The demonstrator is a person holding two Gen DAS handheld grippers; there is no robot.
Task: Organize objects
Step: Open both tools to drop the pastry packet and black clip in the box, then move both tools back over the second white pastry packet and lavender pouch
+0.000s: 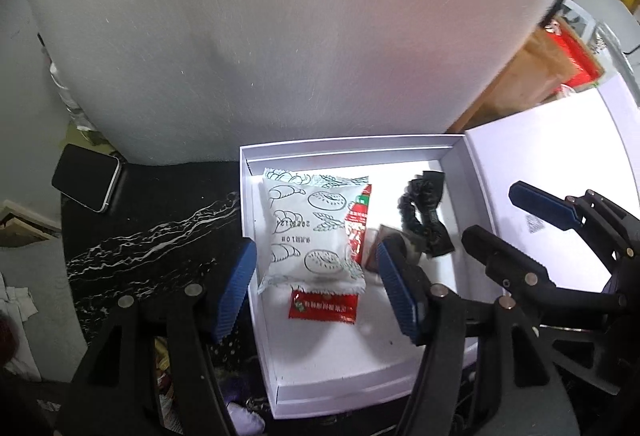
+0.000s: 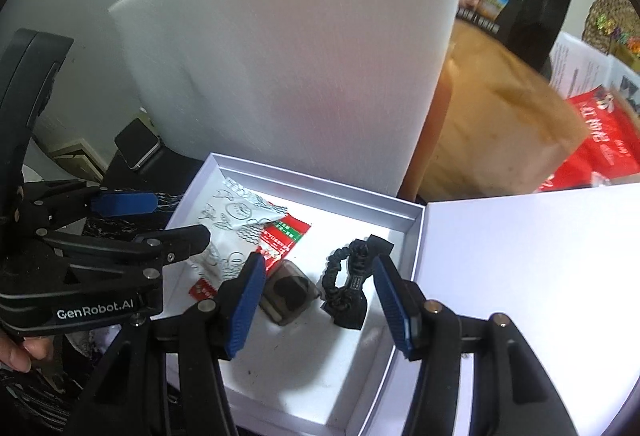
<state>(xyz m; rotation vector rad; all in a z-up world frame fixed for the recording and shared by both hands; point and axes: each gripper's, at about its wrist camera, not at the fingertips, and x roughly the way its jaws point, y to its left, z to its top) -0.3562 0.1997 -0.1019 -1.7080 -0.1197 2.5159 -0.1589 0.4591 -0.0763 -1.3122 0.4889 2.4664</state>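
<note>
shallow white card box (image 1: 344,146) on black marbled table (image 1: 152,256), crinkled white snack pouch (image 1: 310,232) at its 9 o'clock overlapping glossy red sachets (image 1: 323,306), ruffled black scrunchie (image 2: 346,278) at 3 o'clock, left gripper (image 1: 316,288) and right gripper (image 2: 318,302) jaws apart, empty, ribbed blue pads

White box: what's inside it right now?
White box holds a bread packet lying over red sachets, a dark scrunchie and a small smoky case. Anything beneath the packet is hidden.

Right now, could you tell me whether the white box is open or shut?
Open. The white box has its lid swung flat to one side, and the snack packet and black scrunchie inside are uncovered.
</note>
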